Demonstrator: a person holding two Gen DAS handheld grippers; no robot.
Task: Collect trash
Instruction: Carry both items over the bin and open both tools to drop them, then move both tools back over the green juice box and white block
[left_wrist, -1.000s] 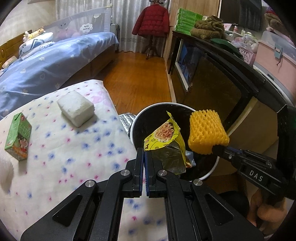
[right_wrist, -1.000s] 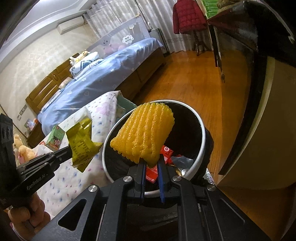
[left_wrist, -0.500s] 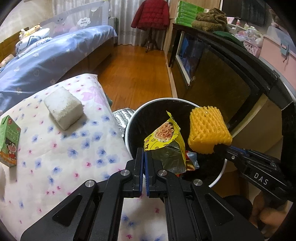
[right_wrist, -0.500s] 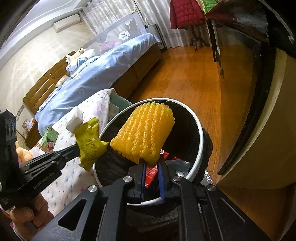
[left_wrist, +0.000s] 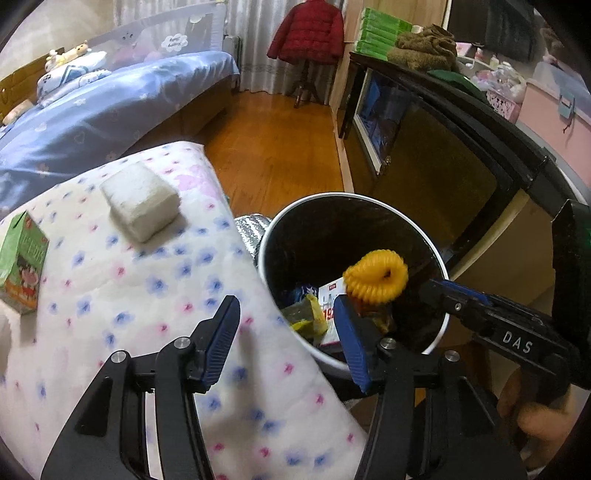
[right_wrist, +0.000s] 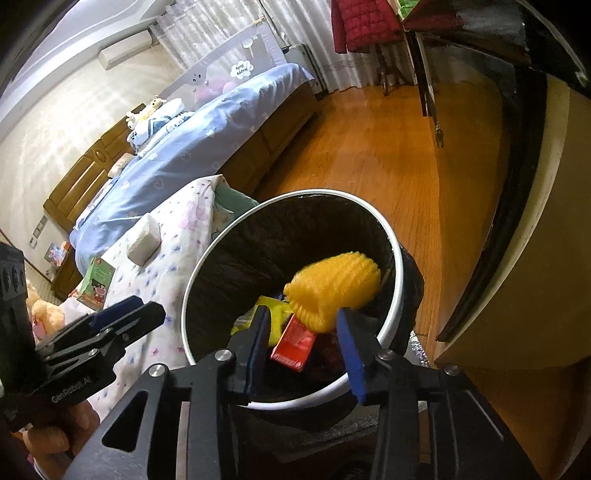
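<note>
A white-rimmed bin (left_wrist: 347, 195) with a black liner stands beside the floral quilt. My left gripper (left_wrist: 286, 299) hangs over its near rim. Its jaws are opening and nothing is between them. The yellow snack wrapper (left_wrist: 306, 321) lies inside the bin among other packets. My right gripper (right_wrist: 302, 310) is over the bin (right_wrist: 317, 192) too, with its jaws opening. The yellow foam net (right_wrist: 332, 291) is just past the fingertips, free of the pads, inside the bin mouth. A green juice carton (left_wrist: 22, 273) and a white block (left_wrist: 140, 199) lie on the quilt.
The floral quilt (left_wrist: 129, 295) fills the left side, with a blue bed (left_wrist: 110, 110) behind it. A dark cabinet (left_wrist: 443, 166) runs along the right. Wooden floor (left_wrist: 277, 155) lies beyond the bin. A red packet (right_wrist: 295, 343) sits in the bin.
Both grippers have opened. The yellow wrapper has dropped from the left gripper into the bin, and the foam net has left the right gripper's pads and tipped into the bin mouth.
</note>
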